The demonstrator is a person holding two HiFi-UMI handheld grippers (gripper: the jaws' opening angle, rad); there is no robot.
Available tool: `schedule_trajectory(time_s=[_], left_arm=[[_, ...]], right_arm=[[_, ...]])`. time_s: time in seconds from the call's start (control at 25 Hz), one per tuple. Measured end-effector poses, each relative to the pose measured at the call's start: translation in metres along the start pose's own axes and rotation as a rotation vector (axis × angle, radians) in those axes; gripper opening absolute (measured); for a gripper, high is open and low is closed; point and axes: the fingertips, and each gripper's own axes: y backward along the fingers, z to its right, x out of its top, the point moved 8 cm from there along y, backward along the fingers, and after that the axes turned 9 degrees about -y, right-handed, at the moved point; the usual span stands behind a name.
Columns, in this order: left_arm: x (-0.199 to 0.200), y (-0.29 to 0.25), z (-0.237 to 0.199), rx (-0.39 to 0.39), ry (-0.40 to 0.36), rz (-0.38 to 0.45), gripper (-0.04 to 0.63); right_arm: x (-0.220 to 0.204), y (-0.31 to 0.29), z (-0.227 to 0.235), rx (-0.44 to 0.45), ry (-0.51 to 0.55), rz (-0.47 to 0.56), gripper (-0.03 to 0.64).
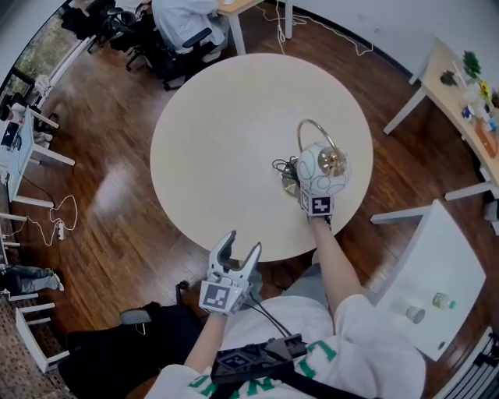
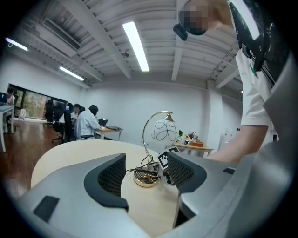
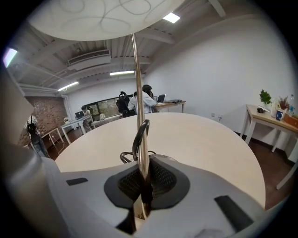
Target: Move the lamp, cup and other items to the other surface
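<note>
The lamp (image 1: 323, 167) has a white globe shade with a swirl pattern, an arched gold stem and a gold base, and it stands on the right part of the round cream table (image 1: 234, 148). My right gripper (image 1: 309, 192) is shut on the lamp's stem (image 3: 138, 116) low down, just above the base; a black cable (image 3: 138, 135) loops beside the stem. My left gripper (image 1: 242, 248) hangs open and holds nothing at the table's near edge. It faces the lamp (image 2: 158, 130) and its base (image 2: 145, 178). A small cup (image 1: 415, 315) and a greenish bottle (image 1: 443, 300) stand on the white side table (image 1: 437, 257).
A person sits at a desk (image 1: 183, 23) beyond the round table. A long desk (image 1: 460, 86) with plants and small items runs along the right wall. A cable and power strip (image 1: 58, 226) lie on the wooden floor at the left.
</note>
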Motion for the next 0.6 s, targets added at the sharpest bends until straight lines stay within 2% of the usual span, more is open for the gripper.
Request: schedule_trajectory(time_s=[0.32, 0.6], left_arm=[[0.008, -0.010, 0.007, -0.063, -0.003, 0.039, 0.262], [0.016, -0.036, 0.028, -0.211, -0.016, 0.052, 0.262]], right_arm=[[-0.010, 0.051, 0.008, -0.045, 0.028, -0.015, 0.026], [-0.017, 0.125, 0.027, -0.129, 0.026, 0.022, 0.026]])
